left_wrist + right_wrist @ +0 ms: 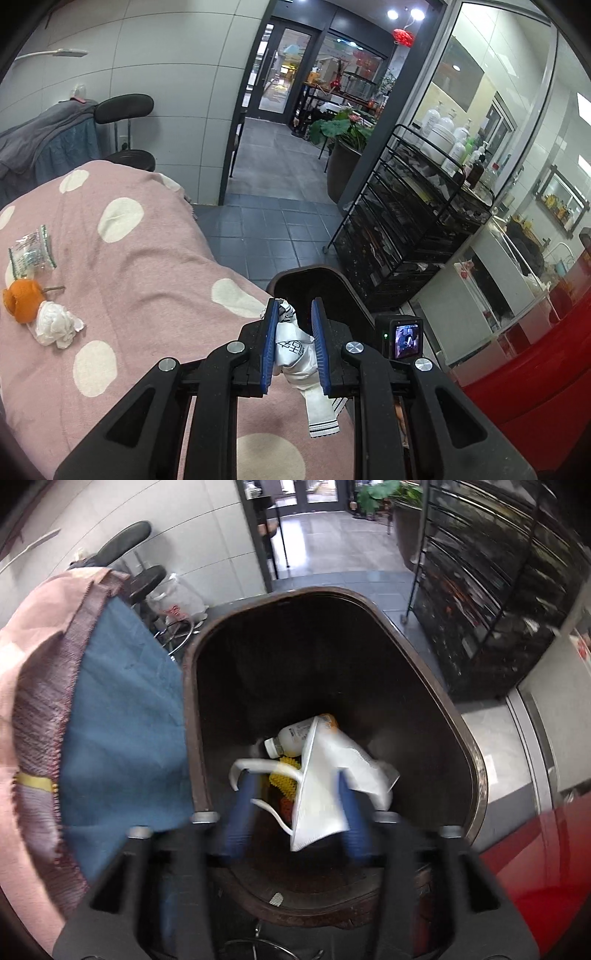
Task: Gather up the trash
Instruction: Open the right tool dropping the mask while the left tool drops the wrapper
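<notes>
My left gripper (295, 310) is shut on a crumpled white wrapper (295, 350) with black print, held over the edge of the pink dotted blanket (147, 258). The dark brown bin (332, 284) stands just beyond it. An orange peel (22, 301), a wadded white tissue (57, 326) and a clear plastic wrapper (31, 253) lie on the blanket at far left. My right gripper (295, 777) is open above the bin (424, 686). A white face mask (317, 805) hangs loose between its blue fingers. A white bottle (295, 734) and a yellow knobbly item (282, 779) lie in the bin's bottom.
A black wire cart (424, 206) with bottles on top stands right of the bin, and a red surface (535, 369) lies nearer right. A black stool (125, 110) sits behind the bed. Blue cloth (122, 720) hangs against the bin's left rim, with a plastic bag (177, 598) behind.
</notes>
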A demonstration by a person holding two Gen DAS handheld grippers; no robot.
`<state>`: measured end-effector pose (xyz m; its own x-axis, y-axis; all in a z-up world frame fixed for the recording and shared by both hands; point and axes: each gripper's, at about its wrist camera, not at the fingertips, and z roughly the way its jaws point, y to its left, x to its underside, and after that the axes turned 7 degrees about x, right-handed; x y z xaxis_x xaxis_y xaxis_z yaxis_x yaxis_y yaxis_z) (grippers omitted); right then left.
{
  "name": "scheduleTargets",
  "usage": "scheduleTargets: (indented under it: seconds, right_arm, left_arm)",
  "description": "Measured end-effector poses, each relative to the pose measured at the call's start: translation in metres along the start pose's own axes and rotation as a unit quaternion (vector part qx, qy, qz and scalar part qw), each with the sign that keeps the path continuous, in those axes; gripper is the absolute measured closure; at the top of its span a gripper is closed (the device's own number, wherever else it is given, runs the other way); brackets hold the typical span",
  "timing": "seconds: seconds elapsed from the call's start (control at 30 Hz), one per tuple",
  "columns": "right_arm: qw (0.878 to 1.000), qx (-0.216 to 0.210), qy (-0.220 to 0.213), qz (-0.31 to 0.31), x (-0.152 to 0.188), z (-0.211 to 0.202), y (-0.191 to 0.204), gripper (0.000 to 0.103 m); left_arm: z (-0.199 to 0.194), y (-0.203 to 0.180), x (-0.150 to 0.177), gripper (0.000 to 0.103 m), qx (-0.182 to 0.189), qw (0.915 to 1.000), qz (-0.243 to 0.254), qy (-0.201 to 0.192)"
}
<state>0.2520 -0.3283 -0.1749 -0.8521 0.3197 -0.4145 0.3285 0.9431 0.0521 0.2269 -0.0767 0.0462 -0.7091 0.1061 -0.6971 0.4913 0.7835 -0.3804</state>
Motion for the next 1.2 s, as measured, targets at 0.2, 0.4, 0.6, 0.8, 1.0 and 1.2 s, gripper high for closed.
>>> scheduleTargets:
  seconds: [0.2,0.4,0.6,0.8,1.0,1.2]
  right_arm:
    - [1.000,-0.003,0.002,0.007,0.008,-0.004,-0.004,0.048]
    - [1.000,0.006,-0.022,0.010,0.020,-0.031,-0.012,0.035]
    - [0.999,0.015,-0.041,0.019,0.034,-0.056,-0.031,0.034]
    - [0.997,0.026,-0.055,0.048,0.044,-0.079,-0.060,0.029]
    - [0.995,0.033,-0.057,0.069,0.055,-0.089,-0.080,0.027]
    - [0.995,0.032,-0.052,0.078,0.061,-0.089,-0.085,0.027]
  left_arm:
    - [0.022,-0.014,-0.001,0.084,0.019,0.9996,0.006,0.020]
    - [0.057,-0.037,0.000,0.084,0.036,0.9978,0.028,0.049]
    - [0.104,-0.051,0.007,0.084,0.039,0.9934,0.040,0.100]
    - [0.147,-0.059,0.014,0.084,0.032,0.9881,0.047,0.143]
    - [0.178,-0.069,0.020,0.084,0.016,0.9838,0.066,0.166]
    - [0.194,-0.072,0.022,0.048,0.025,0.9831,0.064,0.170]
